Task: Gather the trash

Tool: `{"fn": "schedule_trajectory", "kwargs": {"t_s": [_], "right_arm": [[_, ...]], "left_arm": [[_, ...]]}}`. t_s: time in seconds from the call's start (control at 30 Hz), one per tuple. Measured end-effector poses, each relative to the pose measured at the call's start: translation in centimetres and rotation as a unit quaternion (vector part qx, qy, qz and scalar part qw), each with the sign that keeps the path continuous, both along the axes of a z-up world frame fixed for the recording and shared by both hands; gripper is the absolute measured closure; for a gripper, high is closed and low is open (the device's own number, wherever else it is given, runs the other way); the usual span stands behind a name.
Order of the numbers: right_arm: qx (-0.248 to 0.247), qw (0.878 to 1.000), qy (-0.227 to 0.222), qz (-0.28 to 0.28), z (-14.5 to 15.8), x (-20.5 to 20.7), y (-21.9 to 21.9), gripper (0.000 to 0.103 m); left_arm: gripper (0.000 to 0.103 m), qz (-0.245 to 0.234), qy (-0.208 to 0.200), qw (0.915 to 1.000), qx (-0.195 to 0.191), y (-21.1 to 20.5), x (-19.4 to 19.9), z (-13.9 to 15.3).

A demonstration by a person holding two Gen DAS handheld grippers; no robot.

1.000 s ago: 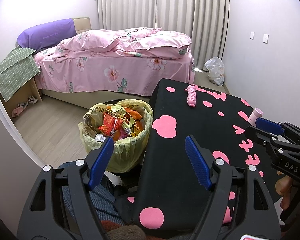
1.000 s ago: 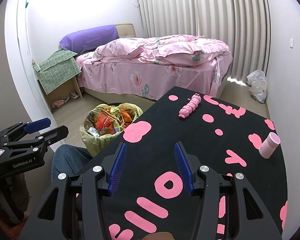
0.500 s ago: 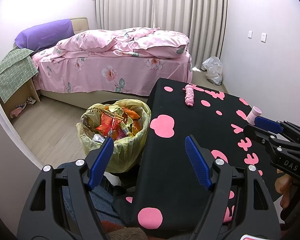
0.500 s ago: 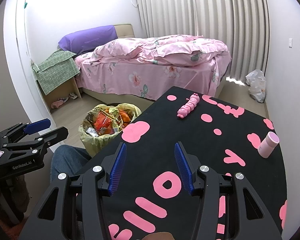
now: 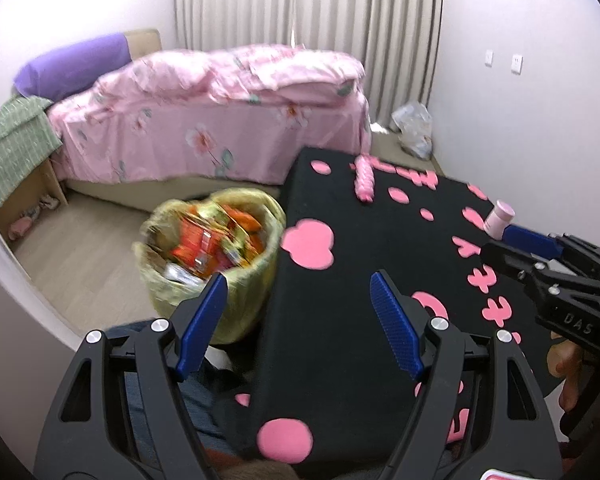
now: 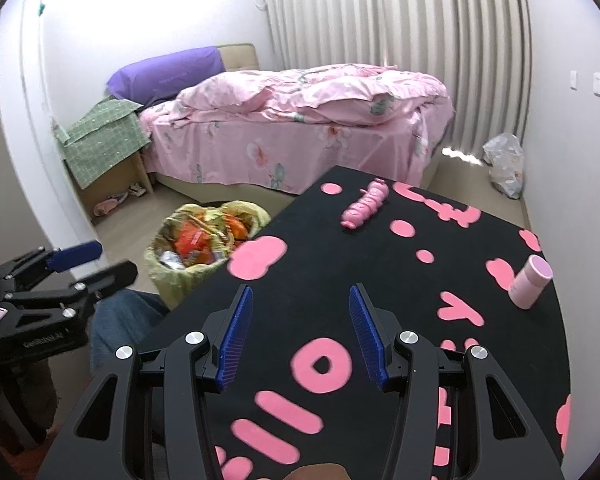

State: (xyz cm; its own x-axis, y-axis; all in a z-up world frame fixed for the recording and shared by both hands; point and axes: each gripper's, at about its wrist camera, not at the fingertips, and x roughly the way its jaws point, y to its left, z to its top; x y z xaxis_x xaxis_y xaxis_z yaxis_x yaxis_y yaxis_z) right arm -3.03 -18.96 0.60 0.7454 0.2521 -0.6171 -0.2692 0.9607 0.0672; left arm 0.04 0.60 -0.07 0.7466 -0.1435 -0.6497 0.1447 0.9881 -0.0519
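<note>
Yellow-lined bin point(image 6: 204, 240) at your ten o'clock, already heaped with wrappers | left gripper point(image 5: 296, 320) and right gripper point(image 6: 300, 328) both spread, empty | table point(image 6: 380, 280) shows no loose trash; collecting looks nearly done

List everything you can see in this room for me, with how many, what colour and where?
Table: one, black cloth with pink shapes, in front of both grippers.
Toy caterpillar: one, pink, lying at the table's far end.
Small cylinder container: one, pale pink, on the table's right side.
Trash bin: one, yellow-green bag liner, full of orange and red wrappers, on the floor left of the table.
Bed: one, pink floral bedding, against the far wall.
Pillow: one, purple, at the bed's head.
Checked cloth: one, green, draped over a bedside stand.
Plastic bag: one, whitish, on the floor by the curtain.
Curtain: one, pale striped, far wall.
Left gripper: black, blue pads, open, empty.
Right gripper: black, blue pads, open, empty.
</note>
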Motion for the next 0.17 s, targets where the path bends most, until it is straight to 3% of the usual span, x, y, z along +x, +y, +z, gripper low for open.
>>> {"fn": "schedule_trajectory", "kwargs": {"t_s": [0.1, 0.17], "right_arm": [[-0.008, 0.999, 0.023, -0.041, -1.8, 2.1, -2.2, 0.055], [-0.009, 0.996, 0.045, -0.072, -3.7, 3.9, -4.3, 0.055]], "left_arm": [[0.033, -0.025, 0.029, 0.9993, 0.002, -2.3, 2.9, -2.5], [0.025, -0.036, 0.049, 0.9981, 0.005, -4.3, 5.3, -4.3]]}}
